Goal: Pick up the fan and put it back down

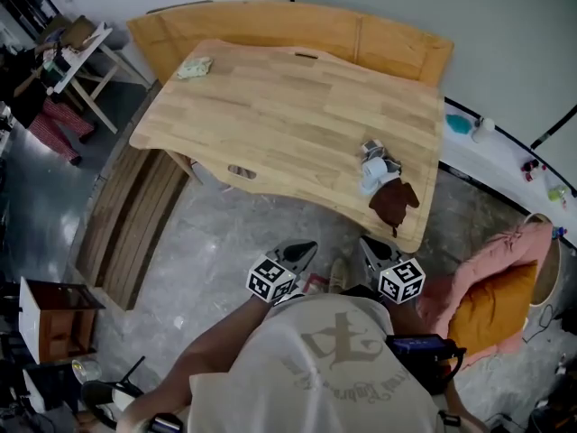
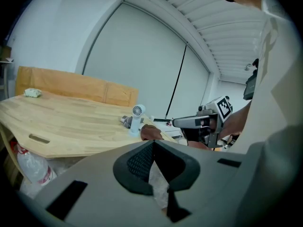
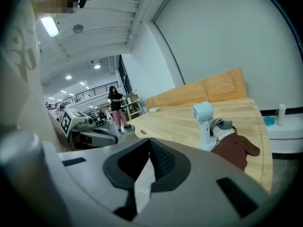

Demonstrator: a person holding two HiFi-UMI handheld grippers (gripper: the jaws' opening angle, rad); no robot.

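Observation:
A small white hand-held fan (image 1: 373, 175) stands upright near the right front corner of the wooden table (image 1: 270, 115), with a brown cloth (image 1: 393, 204) just in front of it and a grey object (image 1: 371, 149) behind. The fan (image 2: 137, 117) is far ahead in the left gripper view; the fan (image 3: 204, 123) is closer in the right gripper view. Both grippers hang side by side in front of the table's near edge, apart from the fan. My left gripper (image 1: 305, 249) (image 2: 152, 143) has its pads together, holding nothing. My right gripper (image 1: 370, 246) (image 3: 150, 141) is shut and holds nothing.
A folded greenish cloth (image 1: 194, 68) lies at the table's far left corner. A wooden bench back (image 1: 297, 27) runs behind the table. Wooden slats (image 1: 126, 224) lie on the floor at left. Pink and orange cushions (image 1: 491, 287) sit at right. A person (image 3: 115, 105) stands far off.

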